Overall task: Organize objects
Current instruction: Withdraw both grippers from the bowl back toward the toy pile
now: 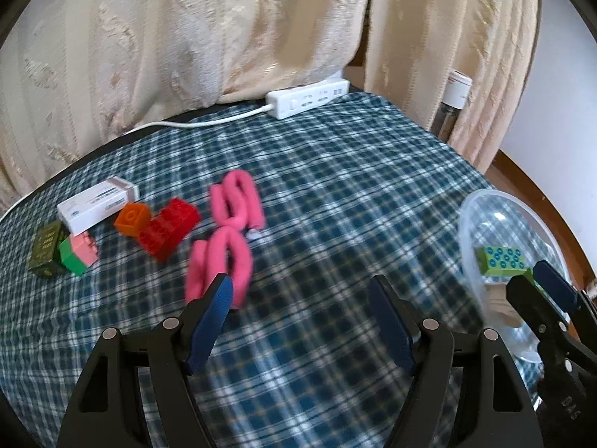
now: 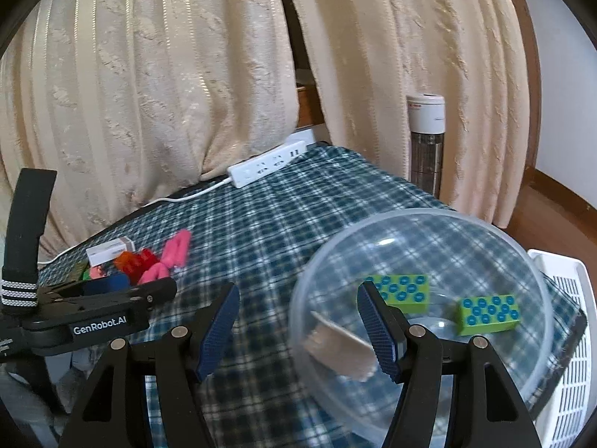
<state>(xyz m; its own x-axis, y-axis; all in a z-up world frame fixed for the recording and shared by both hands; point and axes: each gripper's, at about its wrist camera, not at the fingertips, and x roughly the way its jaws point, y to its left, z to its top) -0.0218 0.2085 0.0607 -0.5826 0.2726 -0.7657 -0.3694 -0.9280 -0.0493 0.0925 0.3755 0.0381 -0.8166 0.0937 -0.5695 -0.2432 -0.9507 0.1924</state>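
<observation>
My left gripper hangs open over the plaid cloth with nothing between its fingers. Its left fingertip sits just beside a pink foam curler bundle. Further left lie a red brick, an orange brick, a green and pink brick, a white carton and a dark green box. My right gripper is open and empty at the near left rim of a clear bowl. The bowl holds two green blue-dotted bricks and a blurred beige piece.
A white power strip and its cable lie at the table's far edge under cream curtains. A white slatted basket stands right of the bowl. A tall cylinder with a white cap stands behind the table. The left gripper shows left of my right one.
</observation>
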